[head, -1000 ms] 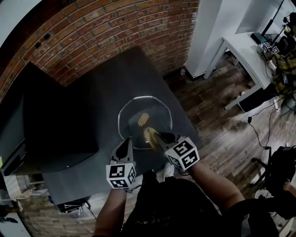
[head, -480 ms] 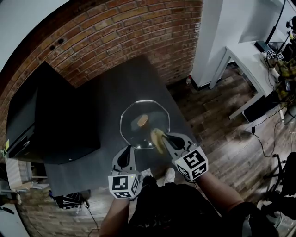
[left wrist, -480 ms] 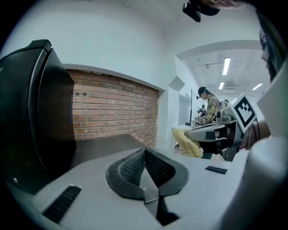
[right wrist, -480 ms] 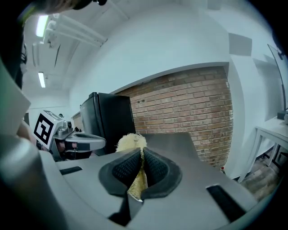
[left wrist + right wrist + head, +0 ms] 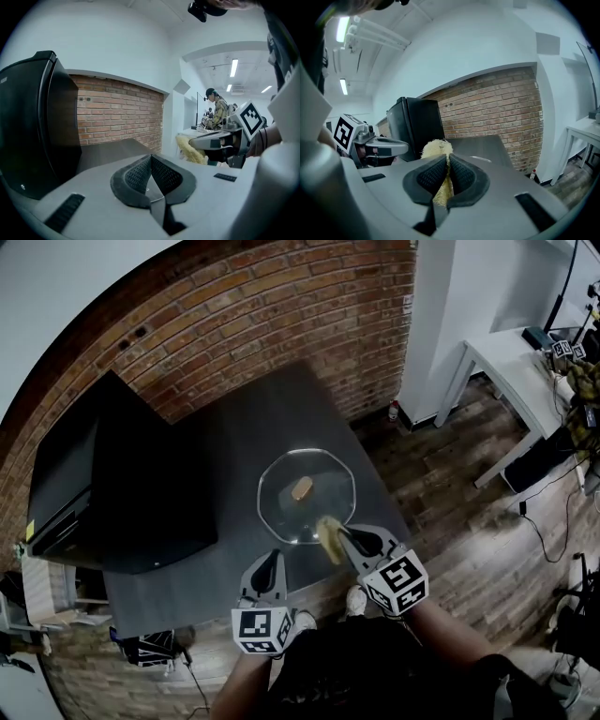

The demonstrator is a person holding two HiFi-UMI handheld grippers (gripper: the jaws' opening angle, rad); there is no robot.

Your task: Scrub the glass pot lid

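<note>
The glass pot lid (image 5: pixel 307 495) lies flat on the dark grey table (image 5: pixel 234 437), its tan knob (image 5: pixel 302 488) at the centre. My right gripper (image 5: pixel 332 532) is shut on a yellowish fibre scrubber (image 5: pixel 329 536), which hangs over the lid's near right edge; the scrubber (image 5: pixel 437 151) sticks out between the jaws in the right gripper view. My left gripper (image 5: pixel 272 559) sits lifted at the table's near edge, left of the lid, jaws shut with nothing between them (image 5: pixel 151 174). The left gripper view shows the scrubber (image 5: pixel 192 149) and the right gripper (image 5: pixel 220 143).
A large black box-shaped appliance (image 5: pixel 112 474) fills the table's left side. A red brick wall (image 5: pixel 253 306) runs behind the table. Wooden floor (image 5: pixel 469 512) lies to the right, with a white desk (image 5: pixel 511 362) further off.
Both grippers have drawn back toward me from the lid. The scrubber has moved from over the lid's near part to its near right edge. The left gripper has left the lid's rim.
</note>
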